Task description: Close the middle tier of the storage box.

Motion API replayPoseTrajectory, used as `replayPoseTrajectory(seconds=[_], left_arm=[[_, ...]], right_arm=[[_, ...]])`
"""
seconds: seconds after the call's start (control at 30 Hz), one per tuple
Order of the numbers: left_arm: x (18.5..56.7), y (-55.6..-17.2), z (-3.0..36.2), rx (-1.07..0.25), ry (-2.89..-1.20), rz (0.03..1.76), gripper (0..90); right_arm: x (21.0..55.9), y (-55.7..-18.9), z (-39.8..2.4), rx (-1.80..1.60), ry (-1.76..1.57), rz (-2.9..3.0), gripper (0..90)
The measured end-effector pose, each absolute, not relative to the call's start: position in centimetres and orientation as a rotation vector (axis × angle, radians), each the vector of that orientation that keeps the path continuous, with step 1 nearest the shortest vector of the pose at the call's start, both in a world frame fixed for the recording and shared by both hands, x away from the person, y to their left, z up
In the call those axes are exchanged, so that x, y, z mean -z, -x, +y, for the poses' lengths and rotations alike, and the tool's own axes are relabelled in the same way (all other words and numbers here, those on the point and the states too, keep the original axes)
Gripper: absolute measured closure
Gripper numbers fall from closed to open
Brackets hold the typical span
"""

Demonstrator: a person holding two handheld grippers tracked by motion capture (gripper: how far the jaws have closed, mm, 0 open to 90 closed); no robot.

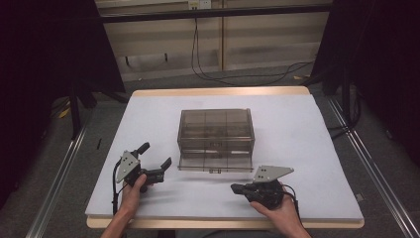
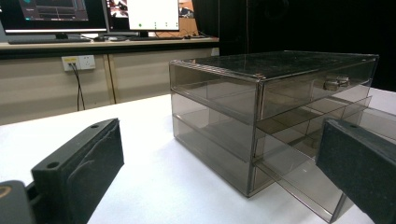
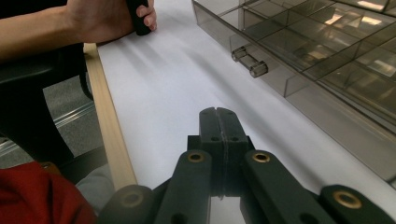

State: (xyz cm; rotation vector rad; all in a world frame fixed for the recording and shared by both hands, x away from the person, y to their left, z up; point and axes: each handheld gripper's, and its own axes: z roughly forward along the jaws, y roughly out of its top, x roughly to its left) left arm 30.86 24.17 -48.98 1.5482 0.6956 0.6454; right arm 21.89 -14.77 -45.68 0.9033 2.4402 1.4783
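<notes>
So on the left, the left gripper [image 1: 157,159] sits low over the white table top [image 1: 297,134] near the front edge, held in the person's left hand [image 1: 132,191], jaws spread wide with nothing between them. It's near the front left corner of the box but not touching it.

Middle of the table is the smoky transparent plastic drawer box [image 1: 216,134], two drawers stacked. The bottom drawer [image 1: 215,162] is pulled out a bit toward the person, and you can see its divided compartments and its little clear bar handle [image 3: 250,62] in the right gripper view.

On the right, the right gripper [image 1: 236,188] is also low near the front edge, just in front of the open drawer, jaws pressed fully together and holding nothing. It points left across the table.
</notes>
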Motion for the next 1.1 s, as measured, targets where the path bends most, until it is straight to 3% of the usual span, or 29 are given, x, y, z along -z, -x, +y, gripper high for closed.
replayPoseTrajectory(seconds=[1.1], left_arm=[[49.0,-30.9,24.2,-0.646,-1.547,0.697,1.0]], right_arm=[[45.7,-24.8,-11.1,-1.414,-0.823,2.535,90.0]])
